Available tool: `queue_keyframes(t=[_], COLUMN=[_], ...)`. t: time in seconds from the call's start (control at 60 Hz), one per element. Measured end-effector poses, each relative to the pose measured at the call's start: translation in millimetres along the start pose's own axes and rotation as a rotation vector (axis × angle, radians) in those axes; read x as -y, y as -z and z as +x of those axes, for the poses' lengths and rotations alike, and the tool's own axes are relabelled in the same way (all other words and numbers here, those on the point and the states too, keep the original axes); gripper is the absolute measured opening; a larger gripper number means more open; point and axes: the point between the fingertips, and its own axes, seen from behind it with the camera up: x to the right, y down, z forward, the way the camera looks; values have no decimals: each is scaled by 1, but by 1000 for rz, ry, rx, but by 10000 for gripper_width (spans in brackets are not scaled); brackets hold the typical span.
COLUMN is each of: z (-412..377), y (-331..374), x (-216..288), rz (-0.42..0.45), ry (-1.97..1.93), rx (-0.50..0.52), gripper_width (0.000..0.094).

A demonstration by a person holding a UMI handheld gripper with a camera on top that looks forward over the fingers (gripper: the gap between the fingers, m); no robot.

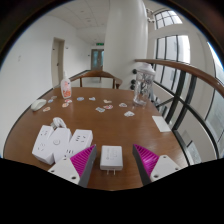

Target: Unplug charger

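Chargers are sitting at the near edge of the round wooden table (120,132), close to the gripper (112,160). The gripper is hanging open, its two magenta pads (82,158) spread apart and pressing on nothing. A small white charger (111,157) is resting on the table between the fingers, with a gap showing at either side of it. Just to the left of the fingers, a white power strip (51,142) is lying near the table's edge with a second white plug block (78,140) sitting beside it; whether either charger is actually plugged in is hard to make out. Farther across the table, small white items are lying scattered, too small to identify. A pale bottle (67,88) is standing toward the far left edge, and a clear glass vessel (143,84) is standing toward the far right side. A flat white object (161,123) is lying near the right edge.
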Motion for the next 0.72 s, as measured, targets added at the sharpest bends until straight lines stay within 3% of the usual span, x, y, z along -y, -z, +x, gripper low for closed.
queue_keyframes(t=[0.117, 0.317, 0.567, 0.717], z=[-3, -17, -6, 21], y=[18, 74, 158, 182], x=[3, 0, -4, -15], rz=[28, 73, 170, 179], ry=[-3, -30, 37, 46], rx=[19, 69, 22, -16], gripper_width=[844, 839, 845, 847])
